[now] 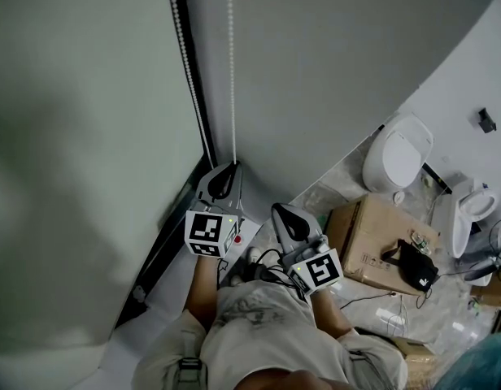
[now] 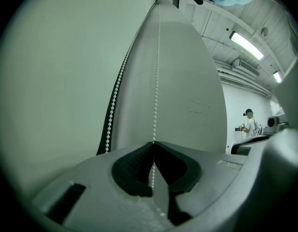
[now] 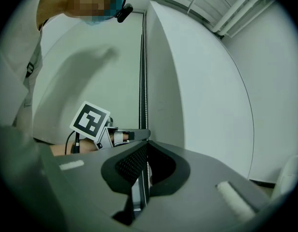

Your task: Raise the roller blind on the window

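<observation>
**Inspector A:** Where does the blind stand?

**Inspector B:** The pale grey-green fabric roller blind [image 1: 80,136] hangs down over the window, at the left of the head view. Its white bead chain [image 1: 232,71] runs beside the dark frame. The left gripper [image 2: 153,143] is clamped on the strand farther from the frame, with beads passing between its tips. The right gripper [image 3: 148,142] sits just beside it, pointing at it, and its tips are also together. Beads show between its pads, so I judge it pinches the same chain lower down.

**Inspector A:** Risks?

**Inspector B:** Three, in my judgement. A jerked pull could let the beads slip through the tips. Hauling the wrong strand would not raise the blind. A pull angled away from the wall could jam the chain at the top, which is out of view.

**Inspector A:** Containers?

**Inspector B:** One brown cardboard box [image 1: 379,242] sits on the floor. It is closed and its contents are not visible. A black strapped item [image 1: 415,265] lies on top of it. White ceramic toilets [image 1: 397,154] stand beyond the box, and the nearer one has its lid down.
</observation>
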`<act>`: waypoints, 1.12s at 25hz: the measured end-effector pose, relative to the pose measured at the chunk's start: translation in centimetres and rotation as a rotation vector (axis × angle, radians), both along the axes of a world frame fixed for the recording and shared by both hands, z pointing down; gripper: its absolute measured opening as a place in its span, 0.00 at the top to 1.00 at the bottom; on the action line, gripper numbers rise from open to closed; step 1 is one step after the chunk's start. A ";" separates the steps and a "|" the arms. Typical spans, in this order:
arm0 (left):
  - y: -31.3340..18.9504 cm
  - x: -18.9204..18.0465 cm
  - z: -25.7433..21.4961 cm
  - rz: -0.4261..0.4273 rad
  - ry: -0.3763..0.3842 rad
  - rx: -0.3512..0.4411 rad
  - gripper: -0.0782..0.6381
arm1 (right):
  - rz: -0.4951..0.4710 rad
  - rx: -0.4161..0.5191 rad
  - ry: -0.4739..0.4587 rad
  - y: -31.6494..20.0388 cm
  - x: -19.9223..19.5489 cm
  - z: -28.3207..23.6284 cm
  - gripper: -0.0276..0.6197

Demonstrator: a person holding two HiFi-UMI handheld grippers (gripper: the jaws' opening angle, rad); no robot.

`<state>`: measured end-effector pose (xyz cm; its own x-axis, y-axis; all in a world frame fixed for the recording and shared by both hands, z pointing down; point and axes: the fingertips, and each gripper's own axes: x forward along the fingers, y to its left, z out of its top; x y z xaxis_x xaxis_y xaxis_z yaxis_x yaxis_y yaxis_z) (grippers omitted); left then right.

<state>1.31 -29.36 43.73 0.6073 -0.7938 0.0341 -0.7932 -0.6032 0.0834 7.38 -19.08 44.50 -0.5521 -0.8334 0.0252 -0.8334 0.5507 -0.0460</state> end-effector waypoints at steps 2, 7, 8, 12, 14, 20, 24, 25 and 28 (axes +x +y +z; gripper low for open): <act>0.1 0.0 0.0 0.006 0.001 -0.001 0.88 | 0.000 -0.002 0.000 -0.1 0.0 0.0 0.94; 0.8 0.1 0.2 0.040 -0.009 -0.012 0.88 | -0.014 0.014 -0.010 -0.4 -0.4 -0.5 0.94; 0.9 0.2 0.3 0.047 -0.011 -0.016 0.88 | -0.016 0.021 -0.013 -0.5 -0.5 -0.6 0.94; 2.0 0.1 0.4 0.066 -0.024 -0.036 0.88 | -0.032 0.035 -0.029 -0.3 -0.8 -1.3 0.94; 2.7 0.0 0.8 0.070 -0.032 -0.044 0.88 | -0.043 0.043 -0.024 -0.1 -1.0 -1.9 0.94; 4.9 -0.7 1.9 0.080 -0.037 -0.059 0.88 | -0.086 0.093 -0.023 0.4 -1.9 -4.0 0.94; 6.4 -0.6 2.1 0.087 -0.041 -0.058 0.88 | -0.134 0.124 -0.063 0.6 -2.5 -6.2 0.93; 6.7 -0.5 2.2 0.088 -0.042 -0.058 0.88 | -0.151 0.128 -0.078 0.6 -2.6 -6.8 0.93; 7.9 -0.5 2.2 0.092 -0.040 -0.058 0.88 | -0.202 0.145 -0.107 0.9 -3.5 -8.6 0.91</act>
